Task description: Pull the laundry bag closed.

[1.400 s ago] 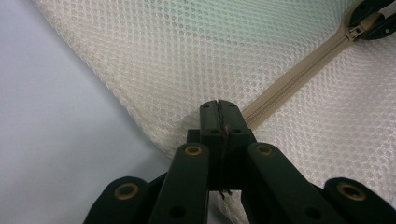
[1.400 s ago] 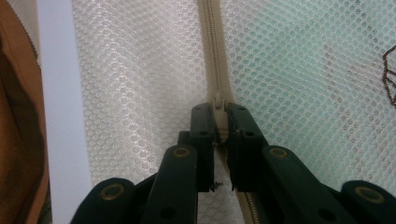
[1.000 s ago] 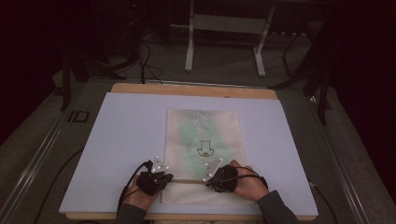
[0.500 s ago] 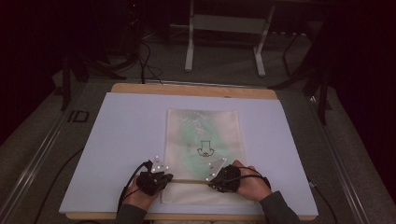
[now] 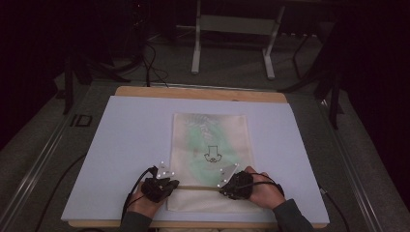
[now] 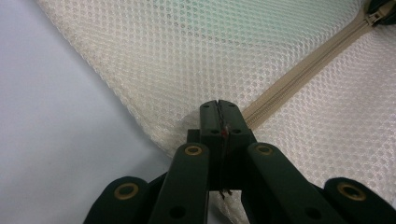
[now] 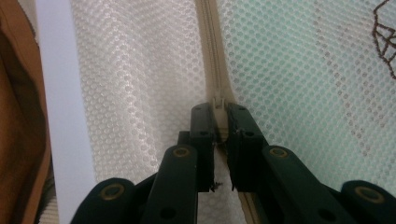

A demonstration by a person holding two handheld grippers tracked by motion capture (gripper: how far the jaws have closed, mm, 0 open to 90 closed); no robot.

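I have a cream mesh bag [image 5: 211, 159] lying flat on the white board [image 5: 125, 145] that covers the tabletop, a little right of the board's middle and reaching down close to its near edge. A green item shows through the mesh, with a small dark line drawing on it. A beige zipper [image 5: 198, 187] runs across the bag near its near end, parallel to the board's near edge.

My left gripper [image 5: 164, 184] sits at the bag's left edge, at the zipper's left end. In the left gripper view its jaws are pressed together with a pinch of mesh between them [image 6: 218, 116], right where the zipper tape ends; the zipper runs away toward the upper right.

My right gripper [image 5: 231, 186] is further right along the same zipper line, toward the bag's right edge. In the right gripper view its jaws are narrow and clamp the zipper pull [image 7: 217, 103] between the tips, with the zipper's closed teeth running straight ahead of them.
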